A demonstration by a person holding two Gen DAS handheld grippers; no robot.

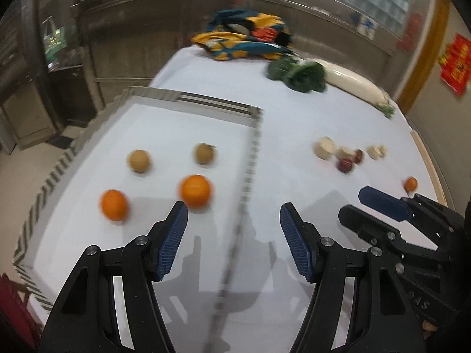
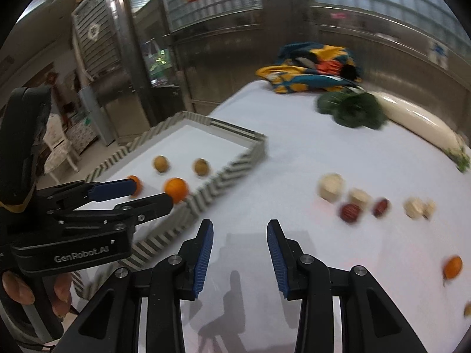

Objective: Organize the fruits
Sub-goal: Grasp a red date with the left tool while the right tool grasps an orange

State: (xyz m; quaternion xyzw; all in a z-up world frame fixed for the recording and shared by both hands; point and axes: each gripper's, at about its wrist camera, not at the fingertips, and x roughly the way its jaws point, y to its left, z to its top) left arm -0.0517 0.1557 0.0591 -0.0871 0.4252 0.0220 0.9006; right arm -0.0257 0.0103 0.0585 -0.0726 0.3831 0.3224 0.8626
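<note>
A striped-rim tray point(image 1: 253, 147) on the white table holds two oranges point(image 1: 195, 191) point(image 1: 114, 205) and two brown round fruits point(image 1: 139, 161) point(image 1: 203, 153). My left gripper point(image 1: 234, 209) hangs open over the tray's right rim, empty, with the nearer orange just beyond its left finger. In the right wrist view the same left gripper point(image 2: 150, 191) reaches over the tray point(image 2: 223, 188). My right gripper point(image 2: 240, 223) is open above bare tablecloth with nothing between its pads, and it shows again point(image 1: 351, 203) in the left wrist view. A small orange point(image 2: 452, 267) lies loose to its right.
Red dates point(image 2: 350, 212) and pale cut pieces point(image 2: 331, 186) lie mid-table. Leafy greens point(image 1: 303, 73), a white radish point(image 1: 353, 81) and a colourful cloth bundle point(image 1: 244, 36) are at the far end. The table's right edge point(image 1: 426, 161) runs close to the small orange point(image 1: 411, 184).
</note>
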